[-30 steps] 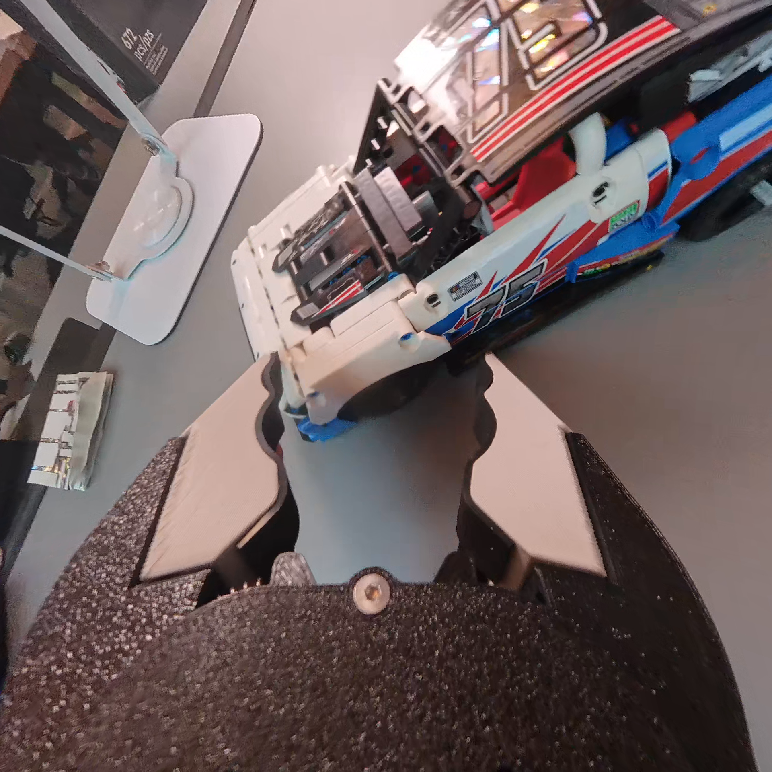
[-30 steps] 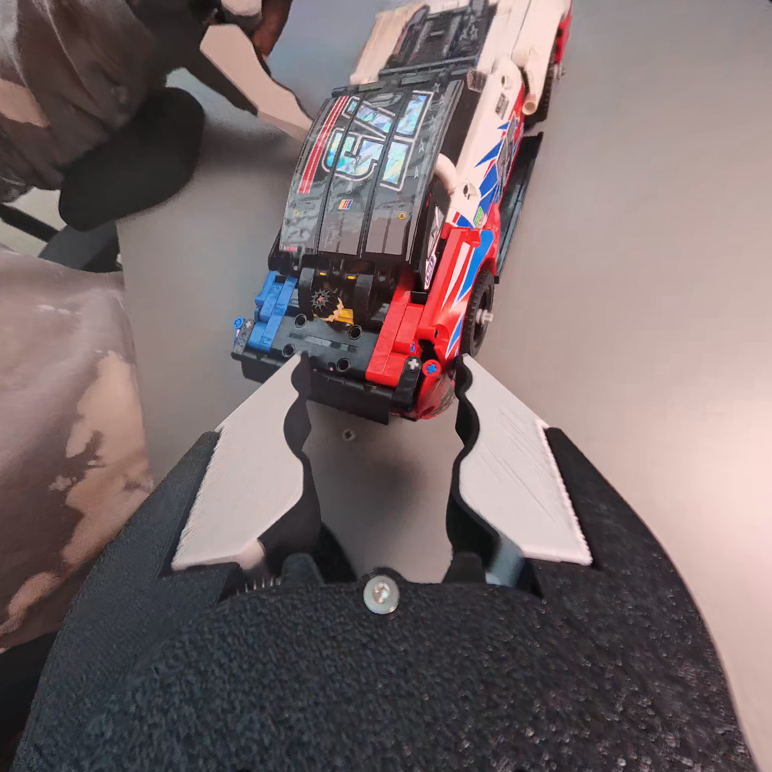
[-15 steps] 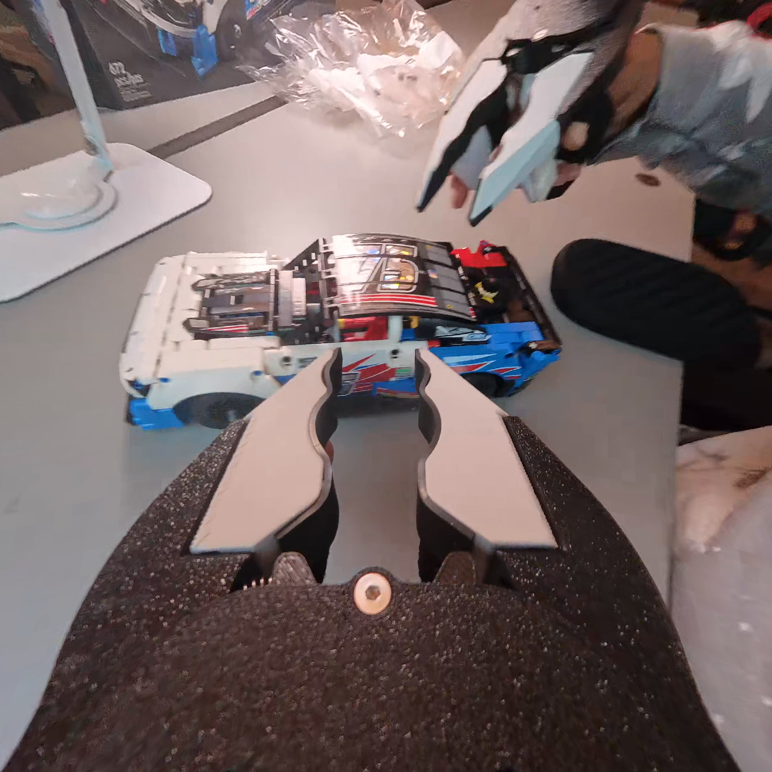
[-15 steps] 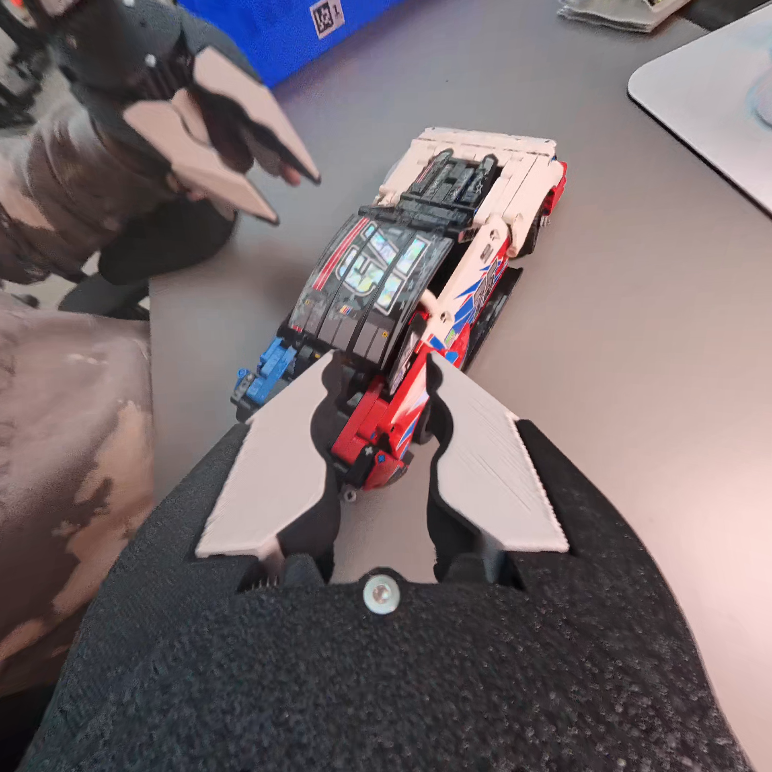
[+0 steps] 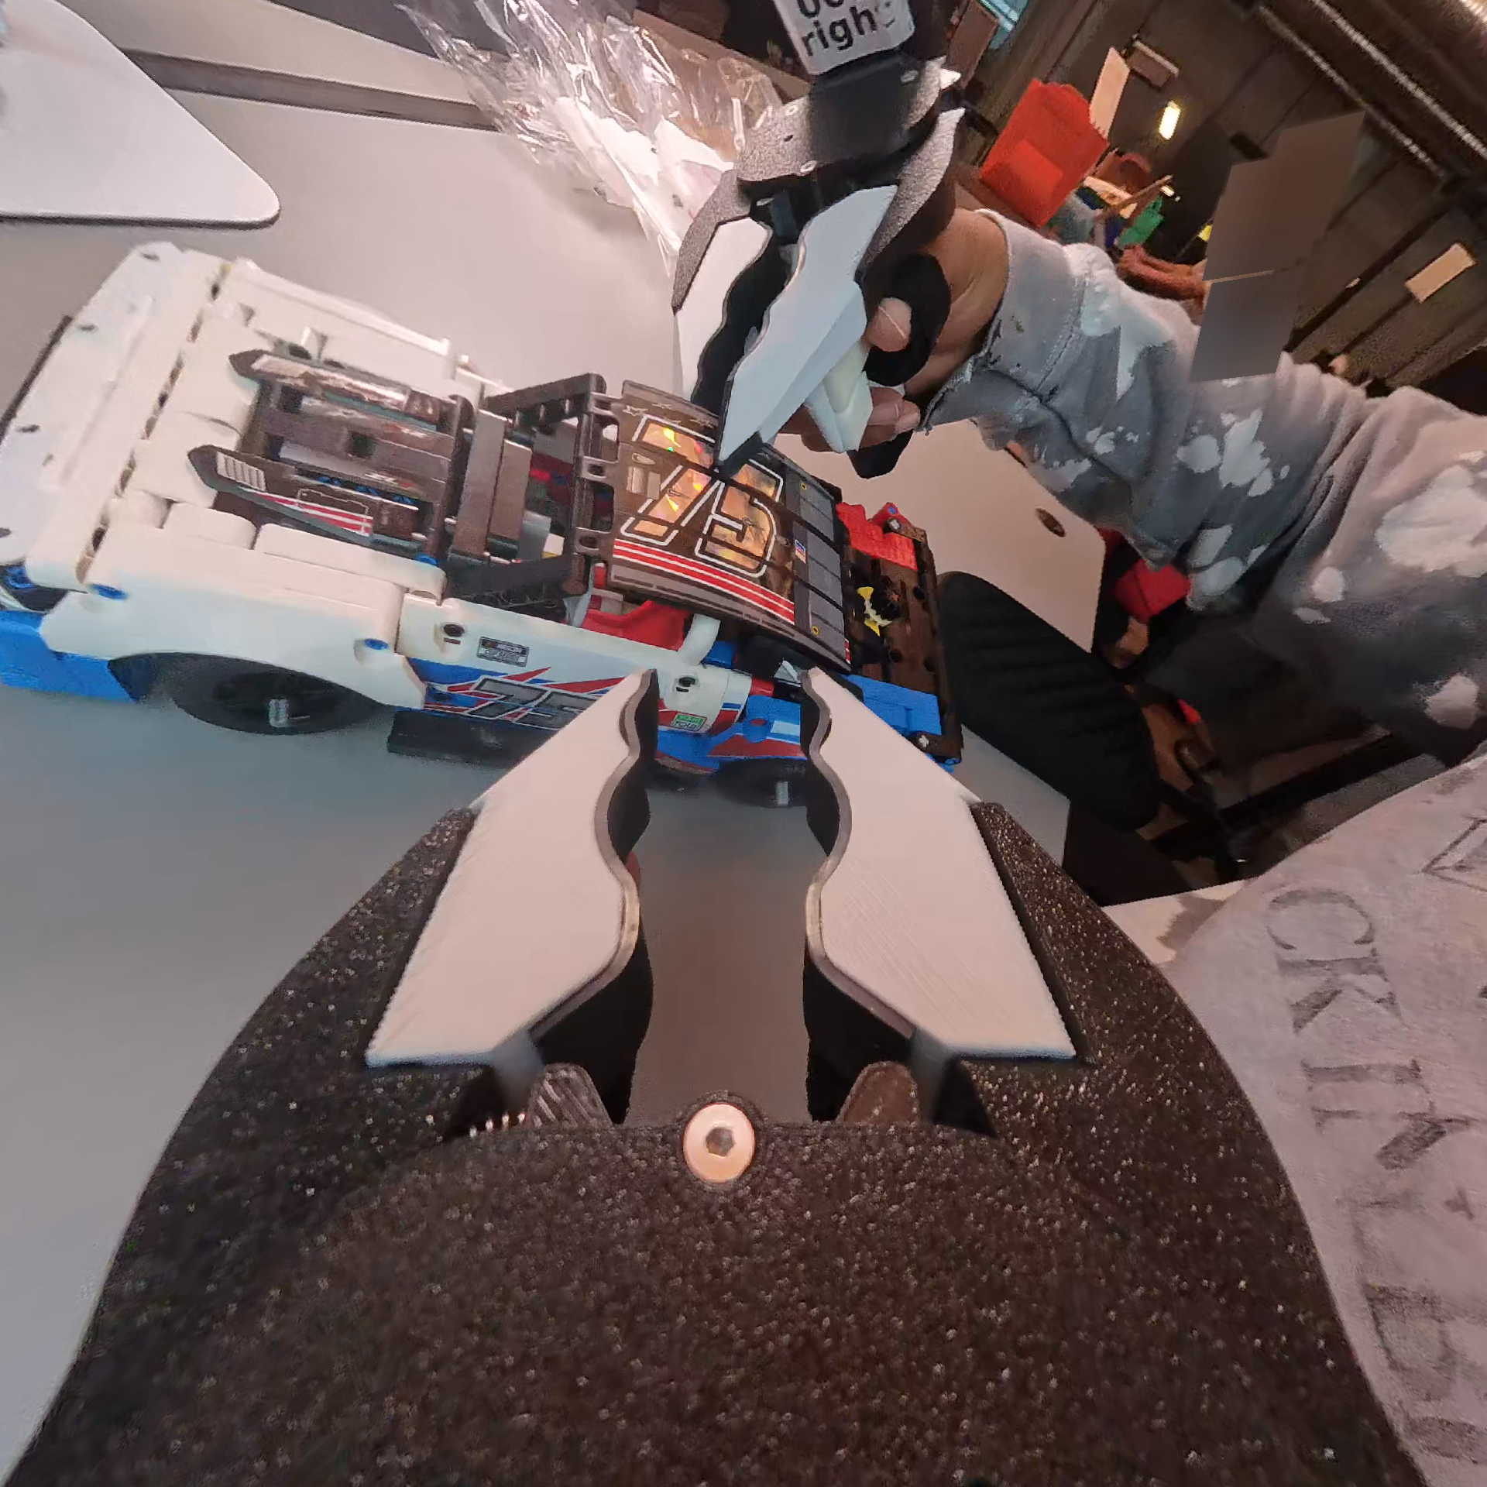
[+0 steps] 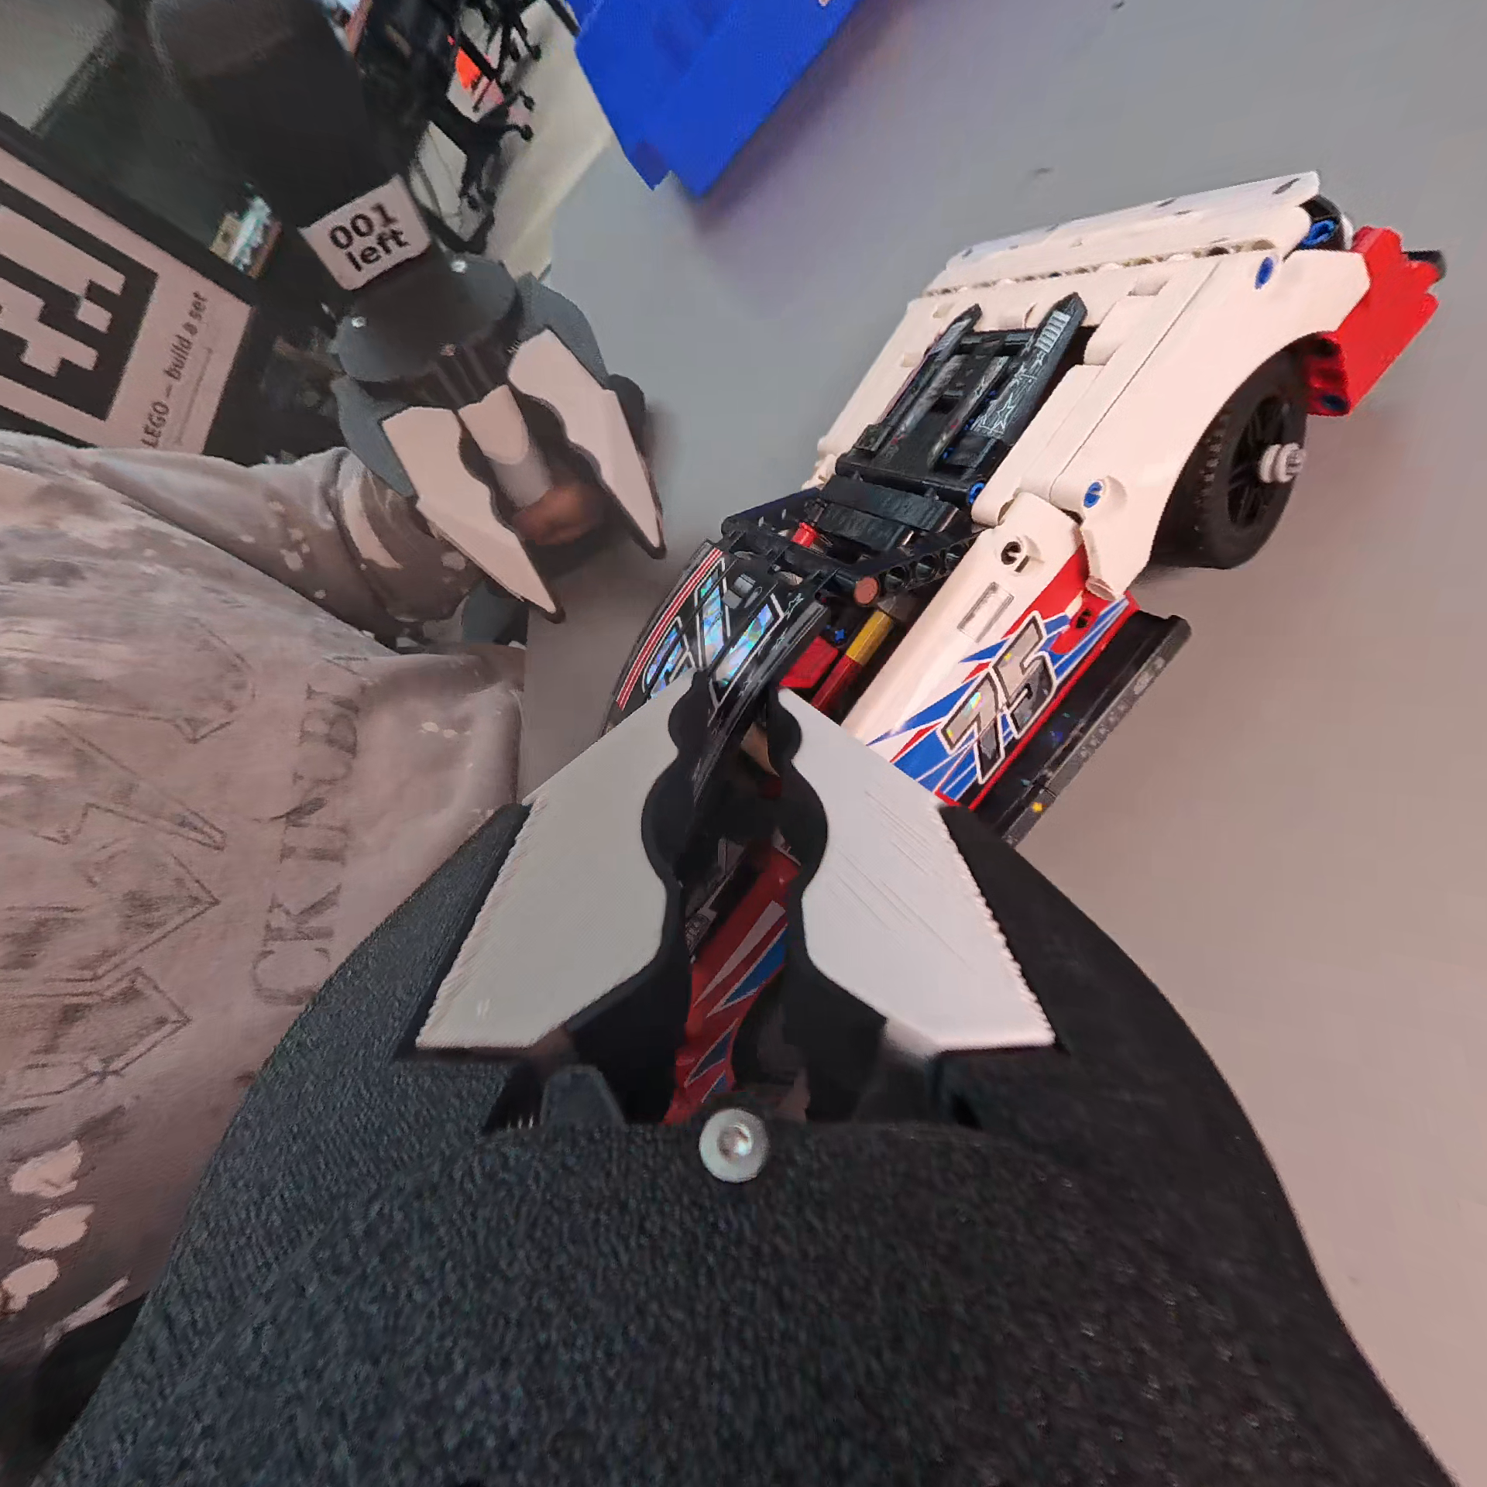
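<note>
A toy brick race car [image 5: 241, 579], white, blue and red, stands on the grey table [image 5: 241, 885]. Its black roof panel [image 5: 724, 547] is tilted up at the far edge. My right gripper [image 6: 731, 708] is shut on that edge of the roof panel [image 6: 708, 628]; it also shows in the left wrist view [image 5: 724, 463], coming down from above. My left gripper [image 5: 728, 700] is open and empty, its tips just short of the car's near side below the roof. It also shows in the right wrist view [image 6: 605, 583], beside the car [image 6: 1086, 451].
A white flat lamp base [image 5: 121, 145] and clear plastic bags [image 5: 628, 105] lie beyond the car. A blue box [image 6: 724, 80] and a printed box [image 6: 105, 322] stand near the table edge. A person's sleeve [image 5: 1207, 451] reaches in from the right. Some 8 centimetres of space lies between my two pairs of fingers.
My right gripper came down onto the car and closed on the roof panel's edge. My left gripper moved closer to the car's side and opened wider.
</note>
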`<state>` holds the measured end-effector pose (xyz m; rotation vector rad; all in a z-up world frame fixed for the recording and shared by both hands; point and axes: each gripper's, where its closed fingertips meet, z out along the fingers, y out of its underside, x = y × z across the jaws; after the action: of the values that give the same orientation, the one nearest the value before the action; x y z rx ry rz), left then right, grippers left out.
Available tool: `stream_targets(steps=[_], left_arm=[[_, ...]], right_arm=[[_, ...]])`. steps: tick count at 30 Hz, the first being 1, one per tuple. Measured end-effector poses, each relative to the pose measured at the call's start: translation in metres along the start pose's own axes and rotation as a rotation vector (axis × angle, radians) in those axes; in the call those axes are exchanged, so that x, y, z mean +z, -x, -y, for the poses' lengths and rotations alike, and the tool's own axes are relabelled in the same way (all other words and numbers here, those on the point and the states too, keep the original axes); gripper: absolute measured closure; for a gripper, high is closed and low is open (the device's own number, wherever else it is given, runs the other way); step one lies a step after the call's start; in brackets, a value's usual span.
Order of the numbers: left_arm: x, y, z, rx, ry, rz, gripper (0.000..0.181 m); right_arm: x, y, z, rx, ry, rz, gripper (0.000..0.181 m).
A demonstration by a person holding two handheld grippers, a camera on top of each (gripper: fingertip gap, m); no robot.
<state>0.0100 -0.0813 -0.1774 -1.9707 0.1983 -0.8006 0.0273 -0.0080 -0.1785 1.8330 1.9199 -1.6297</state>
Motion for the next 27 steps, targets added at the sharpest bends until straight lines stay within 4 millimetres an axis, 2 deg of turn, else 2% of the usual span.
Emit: stream_targets(steps=[4, 6, 9, 13, 17, 21, 25, 27], left_arm=[[0.011, -0.009, -0.001, -0.138, 0.016, -0.095, 0.146], [0.013, -0.012, 0.005, -0.206, -0.002, -0.127, 0.147], [0.011, -0.01, 0.018, -0.218, -0.028, -0.133, 0.147], [0.002, 0.003, 0.043, -0.077, -0.077, -0.019, 0.143], [-0.01, 0.017, 0.058, 0.162, -0.085, 0.172, 0.114], [-0.017, 0.027, 0.048, 0.321, -0.026, 0.329, 0.095], [-0.011, 0.042, 0.024, 0.339, 0.032, 0.378, 0.075], [-0.005, 0.054, 0.012, 0.33, 0.07, 0.404, 0.07]], right_arm=[[0.001, 0.015, 0.003, -0.002, -0.075, -0.038, 0.174], [0.0, 0.019, 0.006, 0.019, -0.143, -0.059, 0.176], [-0.007, 0.02, 0.013, 0.054, -0.299, -0.084, 0.177], [-0.023, 0.018, 0.037, 0.147, -0.598, -0.131, 0.178], [-0.023, 0.01, 0.057, 0.281, -0.852, -0.203, 0.179], [-0.02, -0.012, 0.058, 0.411, -1.063, -0.326, 0.18], [-0.009, -0.029, 0.045, 0.554, -1.177, -0.35, 0.179], [-0.009, -0.03, 0.041, 0.605, -1.238, -0.298, 0.178]])
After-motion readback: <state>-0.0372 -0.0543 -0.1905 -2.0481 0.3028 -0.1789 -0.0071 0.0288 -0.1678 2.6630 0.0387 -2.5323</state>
